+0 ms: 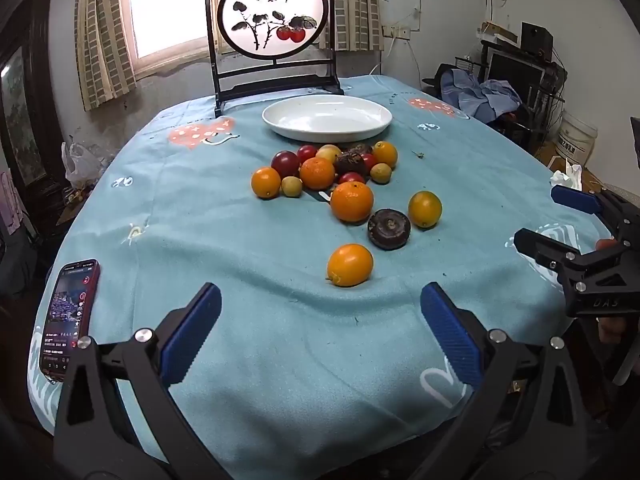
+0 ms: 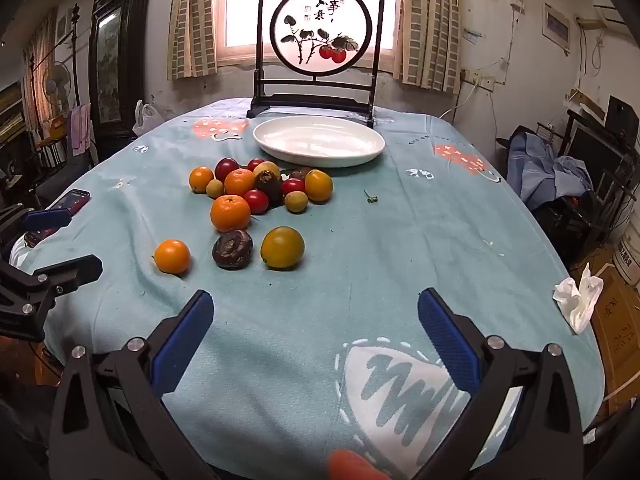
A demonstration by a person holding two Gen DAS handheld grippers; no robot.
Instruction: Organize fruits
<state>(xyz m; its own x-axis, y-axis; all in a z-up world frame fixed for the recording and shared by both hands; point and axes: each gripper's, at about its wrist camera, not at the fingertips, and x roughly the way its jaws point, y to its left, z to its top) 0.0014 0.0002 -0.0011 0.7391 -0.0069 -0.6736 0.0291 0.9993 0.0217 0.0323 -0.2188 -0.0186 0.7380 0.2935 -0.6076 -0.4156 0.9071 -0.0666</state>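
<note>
Several fruits lie loose on a blue tablecloth: oranges, red plums, small yellow-green fruits and dark brown ones. The nearest orange (image 1: 349,265) (image 2: 172,256) sits just beyond my left gripper (image 1: 320,300), which is open and empty. A dark brown fruit (image 1: 389,228) (image 2: 232,249) and a yellow-orange fruit (image 1: 425,209) (image 2: 282,248) lie behind it. The main pile (image 1: 324,168) (image 2: 260,188) is in front of an empty white plate (image 1: 327,117) (image 2: 319,140). My right gripper (image 2: 316,300) is open and empty above bare cloth, and shows at the right edge of the left wrist view (image 1: 560,220).
A phone (image 1: 68,320) (image 2: 70,200) lies at the table's left edge. A framed round painting on a dark stand (image 1: 272,28) (image 2: 320,36) rises behind the plate. A crumpled tissue (image 2: 578,300) sits at the right edge. Furniture and clutter surround the table (image 1: 240,360).
</note>
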